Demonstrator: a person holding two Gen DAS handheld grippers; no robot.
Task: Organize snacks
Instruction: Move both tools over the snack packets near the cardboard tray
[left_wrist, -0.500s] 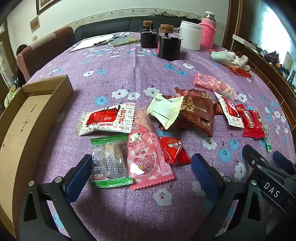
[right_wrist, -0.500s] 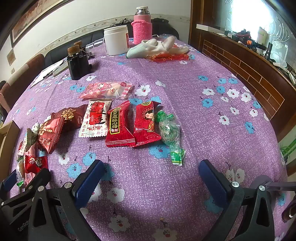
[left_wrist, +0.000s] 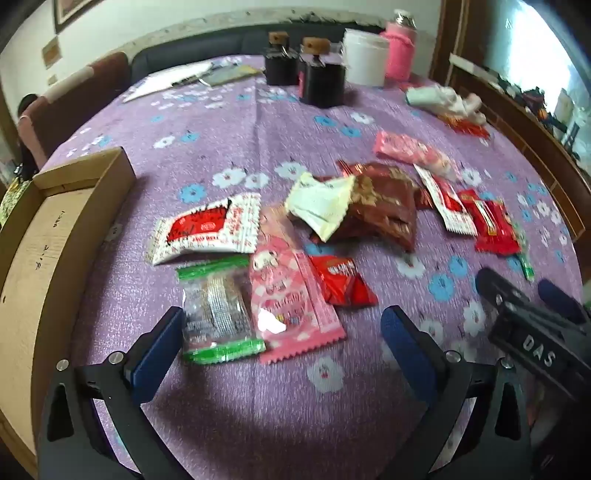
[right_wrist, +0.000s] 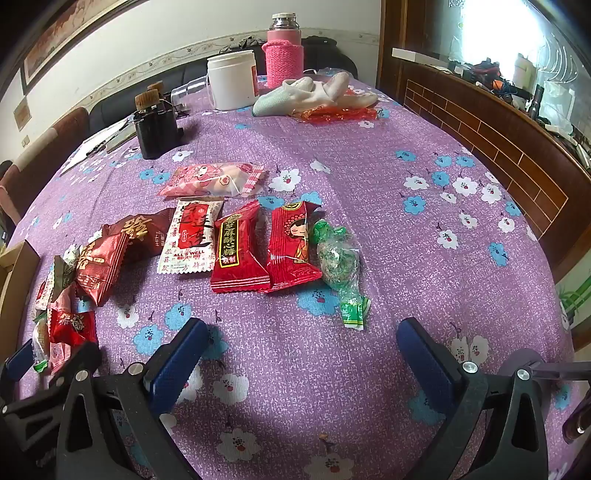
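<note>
Snack packets lie scattered on a purple flowered tablecloth (left_wrist: 229, 140). My left gripper (left_wrist: 282, 326) is open, hovering just short of a clear green-edged packet (left_wrist: 218, 312) and a pink cartoon packet (left_wrist: 286, 295); a small red packet (left_wrist: 341, 282) lies beside them. Further off are a red-and-white packet (left_wrist: 207, 229), a cream packet (left_wrist: 319, 203) and a brown bag (left_wrist: 384, 206). My right gripper (right_wrist: 301, 341) is open and empty above bare cloth, below two red packets (right_wrist: 238, 251) (right_wrist: 293, 245) and a green twisted candy (right_wrist: 340, 266). An open cardboard box (left_wrist: 48, 236) stands at the left.
At the table's far end stand two dark corked bottles (left_wrist: 321, 74), a white tub (right_wrist: 232, 79), a pink-sleeved flask (right_wrist: 282, 53) and a white cloth (right_wrist: 317, 92). Papers (left_wrist: 177, 77) lie far left. Sofa seats and a wooden sideboard (right_wrist: 480, 122) ring the table.
The left wrist view is blurred and has shifted slightly toward the near packets; the right gripper has barely moved. Both grippers stay open and nothing was taken.
</note>
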